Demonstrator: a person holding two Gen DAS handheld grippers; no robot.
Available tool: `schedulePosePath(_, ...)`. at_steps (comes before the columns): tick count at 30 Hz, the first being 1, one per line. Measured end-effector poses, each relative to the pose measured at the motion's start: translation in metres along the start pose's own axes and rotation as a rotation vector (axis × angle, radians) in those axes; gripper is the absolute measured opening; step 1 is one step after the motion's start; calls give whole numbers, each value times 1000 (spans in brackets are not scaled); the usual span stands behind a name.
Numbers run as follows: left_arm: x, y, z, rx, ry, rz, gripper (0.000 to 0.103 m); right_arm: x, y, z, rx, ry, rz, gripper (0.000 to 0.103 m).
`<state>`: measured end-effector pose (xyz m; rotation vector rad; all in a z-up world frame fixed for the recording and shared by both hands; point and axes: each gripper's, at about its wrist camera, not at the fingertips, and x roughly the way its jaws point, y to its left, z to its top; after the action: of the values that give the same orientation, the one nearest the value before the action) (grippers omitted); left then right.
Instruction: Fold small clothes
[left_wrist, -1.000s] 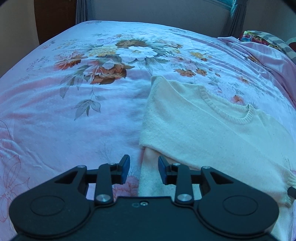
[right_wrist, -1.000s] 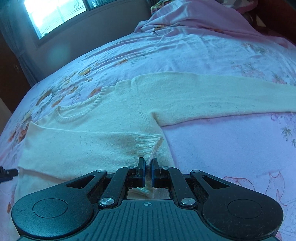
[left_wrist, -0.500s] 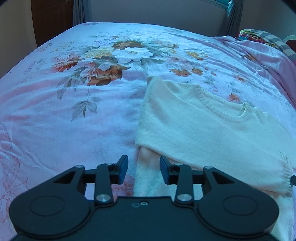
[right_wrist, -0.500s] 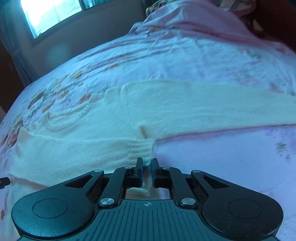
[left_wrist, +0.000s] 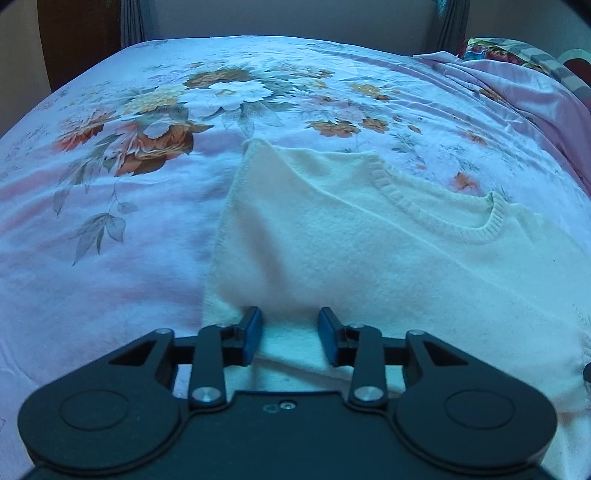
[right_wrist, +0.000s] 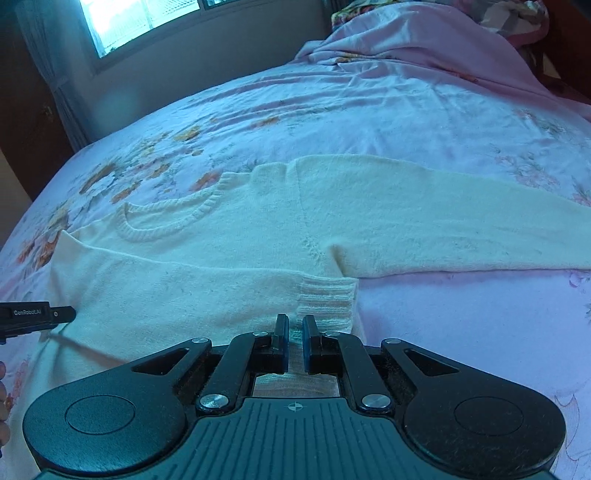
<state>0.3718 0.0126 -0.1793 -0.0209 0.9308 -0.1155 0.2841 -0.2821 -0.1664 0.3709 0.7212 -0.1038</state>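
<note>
A: What fills the views, from the biggest thing down?

B: A wide bed (left_wrist: 110, 258) under a pink floral sheet, with a window at its far side. Flat on it lies 1 cream sweater (left_wrist: 369, 258), neckline away from me. Its left sleeve (right_wrist: 184, 291) is folded across the chest; the other sleeve (right_wrist: 443, 221) stretches out straight to my right.

A: And my grippers?

B: In the right wrist view, the right gripper (right_wrist: 293, 341) is clenched, its jaws nearly together just beside the folded sleeve's ribbed cuff (right_wrist: 327, 301). A sliver of knit shows between the pads, so I judge it pinches the sweater. In the left wrist view, the left gripper (left_wrist: 290, 338) is closing, cloth from the sweater's folded left edge between its pads (left_wrist: 253, 334) but not yet pressed.

A: What changed over the last second?

B: My left hand came in over the sweater's edge; a second ago its jaws straddled sheet and cloth at the border. The cuff, bunched and lifted then, now lies flatter.

A: Meaning?

B: 1 sleeve is in; I think the left side panel gets folded next.
</note>
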Motion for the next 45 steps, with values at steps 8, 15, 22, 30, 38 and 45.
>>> schedulePosePath(8,-10,4,12,-43,-3,-8,27,15,6,3,-35,38,8,6)
schedulePosePath(15,16,-15,46,-7,-32,-8,32,23,22,18,-27,13,61,6)
schedulePosePath(22,65,24,91,-114,-19,28,33,38,20,5,-61,50,64,6)
schedulePosePath(30,37,44,73,-125,-33,72,42,38,24,2,-82,54,62,6)
schedulePosePath(38,-13,18,20,-17,-10,-16,48,24,26,-8,-80,70,62,6)
schedulePosePath(45,-7,34,-3,-80,4,62,62,17,21,-13,-96,89,34,6)
